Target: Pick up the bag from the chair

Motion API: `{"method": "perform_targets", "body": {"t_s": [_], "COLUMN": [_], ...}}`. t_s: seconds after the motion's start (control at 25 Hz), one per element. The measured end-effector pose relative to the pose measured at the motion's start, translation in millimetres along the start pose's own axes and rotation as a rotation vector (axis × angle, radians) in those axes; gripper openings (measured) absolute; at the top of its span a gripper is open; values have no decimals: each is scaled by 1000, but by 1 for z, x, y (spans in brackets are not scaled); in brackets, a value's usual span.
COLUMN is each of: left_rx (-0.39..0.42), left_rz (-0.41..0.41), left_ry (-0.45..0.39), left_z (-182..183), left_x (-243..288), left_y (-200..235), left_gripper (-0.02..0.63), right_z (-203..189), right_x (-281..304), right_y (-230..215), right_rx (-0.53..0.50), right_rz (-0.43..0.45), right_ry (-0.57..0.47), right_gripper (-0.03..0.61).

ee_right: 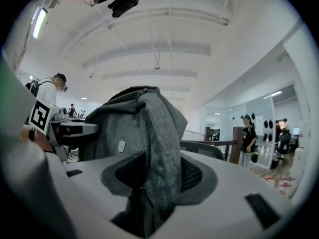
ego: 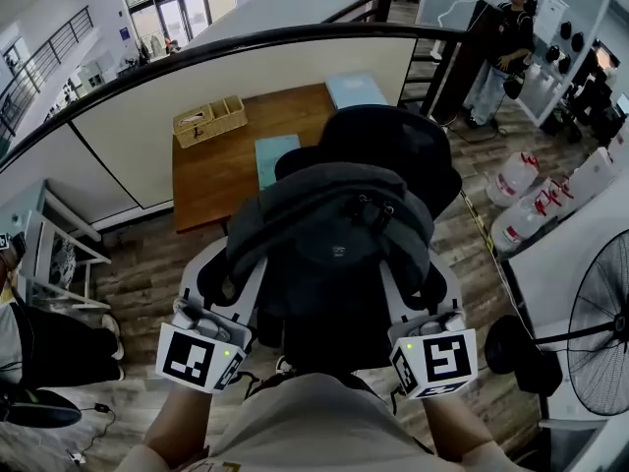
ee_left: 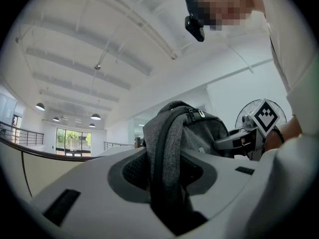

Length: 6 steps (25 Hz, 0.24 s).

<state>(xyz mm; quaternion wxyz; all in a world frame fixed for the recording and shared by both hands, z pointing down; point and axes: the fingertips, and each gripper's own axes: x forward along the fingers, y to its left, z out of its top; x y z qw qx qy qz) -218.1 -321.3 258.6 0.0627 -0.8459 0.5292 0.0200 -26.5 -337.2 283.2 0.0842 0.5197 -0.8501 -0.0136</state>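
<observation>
A grey backpack (ego: pixel 334 229) is held between both grippers in front of the black chair (ego: pixel 393 131), whose back shows behind it; the seat is hidden. My left gripper (ego: pixel 241 273) grips the bag's left side and my right gripper (ego: pixel 405 285) its right side. In the left gripper view, a grey strap (ee_left: pixel 167 178) is pinched where the left gripper (ee_left: pixel 167 203) is shut, with the backpack (ee_left: pixel 204 128) rising behind. In the right gripper view, grey fabric of the backpack (ee_right: pixel 139 123) fills the shut right gripper (ee_right: pixel 149 203).
A wooden table (ego: pixel 211 175) beyond the chair carries a wicker basket (ego: pixel 209 119) and light blue pads (ego: pixel 273 155). A curved black railing (ego: pixel 246 42) runs behind. Water jugs (ego: pixel 516 177) and a fan (ego: pixel 601 313) stand right. People stand at the far right (ego: pixel 506 37) and left (ego: pixel 39 352).
</observation>
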Motion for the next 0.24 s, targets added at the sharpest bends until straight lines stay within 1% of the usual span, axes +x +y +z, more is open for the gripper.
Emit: {"method": "perform_targets", "body": {"t_s": [0.24], "left_rx": [-8], "left_rz": [0], "left_ry": [14], "left_z": [-1], "left_x": [0], "left_y": [-10], "left_gripper": [130], "right_z": [-2], "right_x": [-9], "right_y": [-5], "right_rx": [-1], "right_rz": [0], "right_ry": [8], "right_gripper": [184]}}
